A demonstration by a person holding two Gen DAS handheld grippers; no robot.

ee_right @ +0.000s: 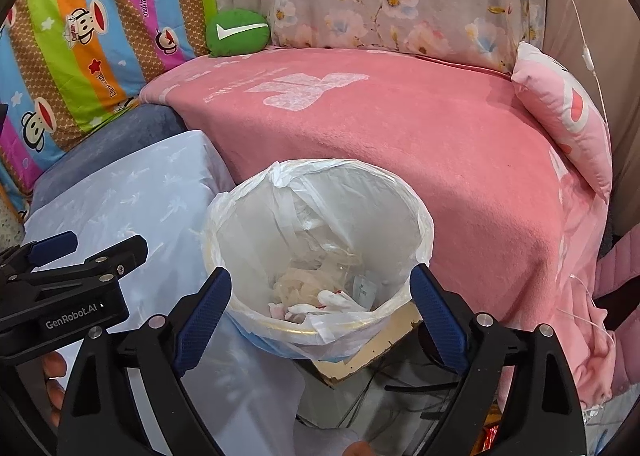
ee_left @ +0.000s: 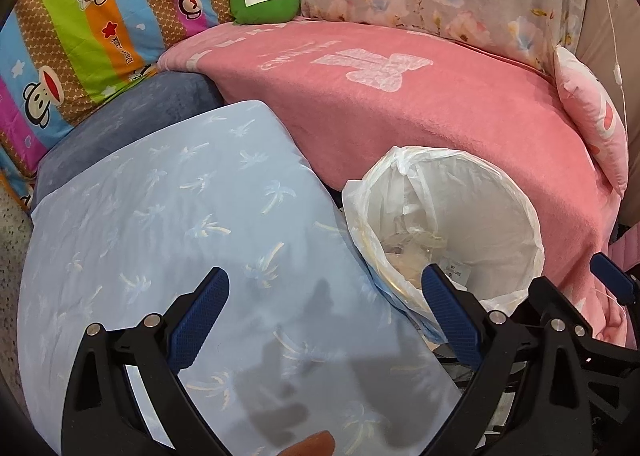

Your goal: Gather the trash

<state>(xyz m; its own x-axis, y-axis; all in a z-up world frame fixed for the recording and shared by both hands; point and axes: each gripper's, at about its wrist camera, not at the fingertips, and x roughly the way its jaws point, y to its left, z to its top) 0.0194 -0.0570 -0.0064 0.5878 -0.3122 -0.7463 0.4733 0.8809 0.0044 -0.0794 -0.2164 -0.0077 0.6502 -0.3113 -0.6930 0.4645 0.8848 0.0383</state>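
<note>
Already the crumpled wrappers [ee_right: 320, 296] lie inside the lined trash bin [ee_right: 424, 224]; the right gripper [ee_right: 320, 296] hangs above it, spread wide and empty, the left gripper [ee_left: 324, 308] likewise, so little seems left.

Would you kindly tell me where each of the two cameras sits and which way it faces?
Left wrist view: on the left claw, angled down over the pale blue palm-print cushion; its open blue-padded fingers show, and the right claw at the right edge.
Right wrist view: on the right claw, angled down into the white-bagged round bin holding crumpled trash; its open fingers, the left claw and fingertips of a hand show.
Shared: bin, blue cushion, pink blanket, green check-mark pillow.
</note>
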